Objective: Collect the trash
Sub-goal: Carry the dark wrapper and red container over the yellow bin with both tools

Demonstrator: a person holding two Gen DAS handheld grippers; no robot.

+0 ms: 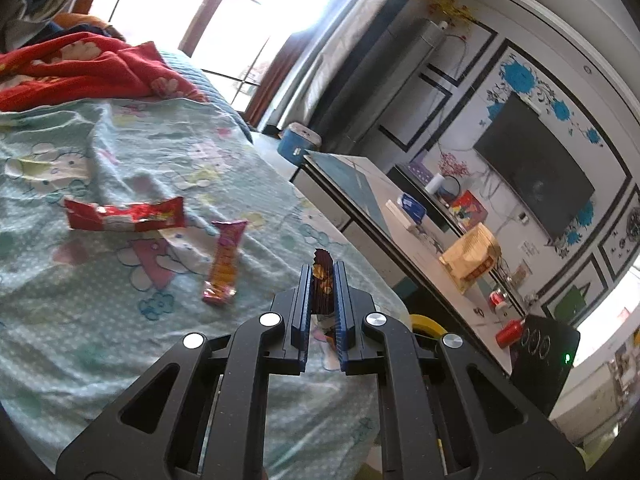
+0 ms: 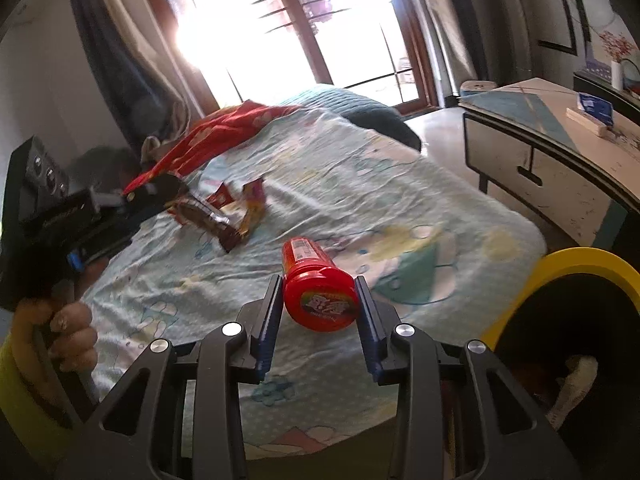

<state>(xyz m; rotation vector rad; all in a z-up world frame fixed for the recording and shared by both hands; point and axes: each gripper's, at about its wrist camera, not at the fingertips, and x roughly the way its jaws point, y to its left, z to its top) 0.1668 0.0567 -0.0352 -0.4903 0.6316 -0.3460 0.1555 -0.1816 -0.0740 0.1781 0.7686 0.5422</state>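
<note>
My left gripper (image 1: 323, 270) is shut on a dark brown snack wrapper (image 1: 322, 280) and holds it above the bed; it also shows in the right wrist view (image 2: 212, 222). A red wrapper (image 1: 124, 214) and a pink-orange wrapper (image 1: 225, 262) lie on the bedsheet ahead of it. My right gripper (image 2: 318, 284) is open, its fingers on either side of a red plastic bottle (image 2: 316, 280) lying on the bed. A yellow-rimmed bin (image 2: 576, 264) with a black liner stands at the right, by the bed's edge.
A light blue cartoon bedsheet (image 2: 360, 184) covers the bed, with a red blanket (image 1: 80, 68) at the far end. A white side table (image 2: 540, 160) with boxes and cans stands to the right. A TV (image 1: 536, 164) hangs on the wall.
</note>
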